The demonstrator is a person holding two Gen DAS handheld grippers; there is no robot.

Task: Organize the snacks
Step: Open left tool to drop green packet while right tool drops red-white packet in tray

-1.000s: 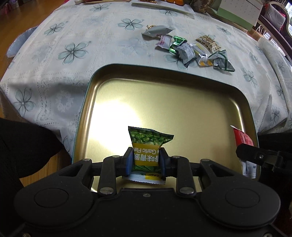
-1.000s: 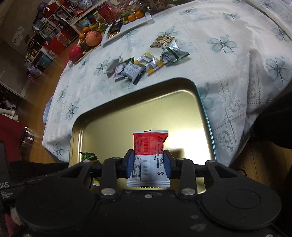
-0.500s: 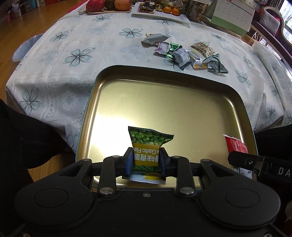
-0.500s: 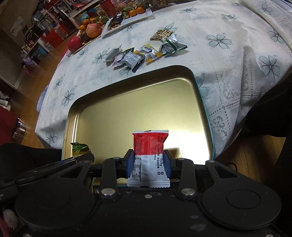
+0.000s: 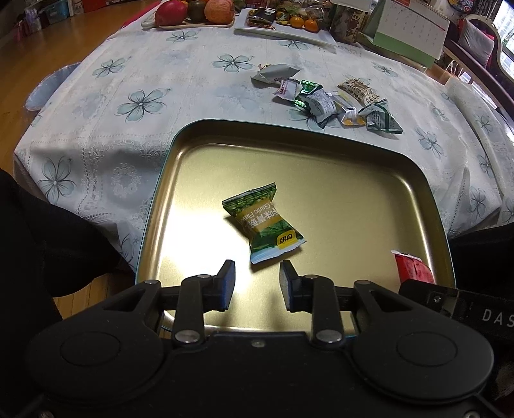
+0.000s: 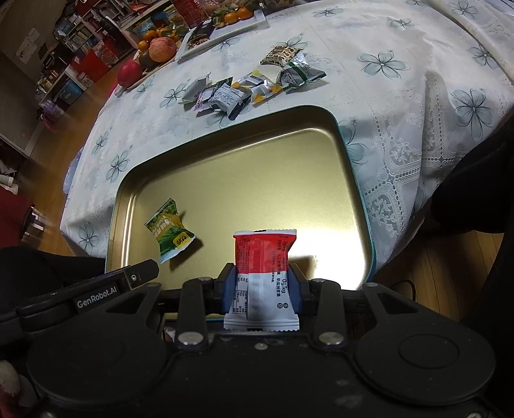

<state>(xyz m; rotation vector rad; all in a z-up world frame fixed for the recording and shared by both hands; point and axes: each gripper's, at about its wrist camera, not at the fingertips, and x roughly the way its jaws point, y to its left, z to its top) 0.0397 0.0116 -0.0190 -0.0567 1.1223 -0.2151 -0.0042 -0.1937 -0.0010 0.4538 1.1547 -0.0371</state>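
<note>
A green garlic-flavour snack packet (image 5: 263, 225) (image 6: 168, 231) lies tilted over the gold tray (image 5: 353, 180) (image 6: 257, 180), free of any grip; whether it rests on the tray floor I cannot tell. My left gripper (image 5: 257, 283) is just behind it, jaws opening with nothing between them. My right gripper (image 6: 261, 289) is shut on a red and white snack packet (image 6: 263, 257) (image 5: 411, 267), held upright over the tray's near right part. Several wrapped snacks (image 5: 321, 96) (image 6: 250, 86) lie in a row on the flowered tablecloth beyond the tray.
At the table's far side stand a board of fruit (image 5: 192, 13), a white plate with oranges (image 5: 289, 25) and a desk calendar (image 5: 408, 32). The tray sits at the table's near edge, with wooden floor (image 5: 38, 48) to the left. Dark clothing (image 5: 48, 241) flanks the tray.
My left gripper's jaws have parted and let go of the green packet, which has dropped forward and tilted over the tray. The right gripper still grips its red and white packet.
</note>
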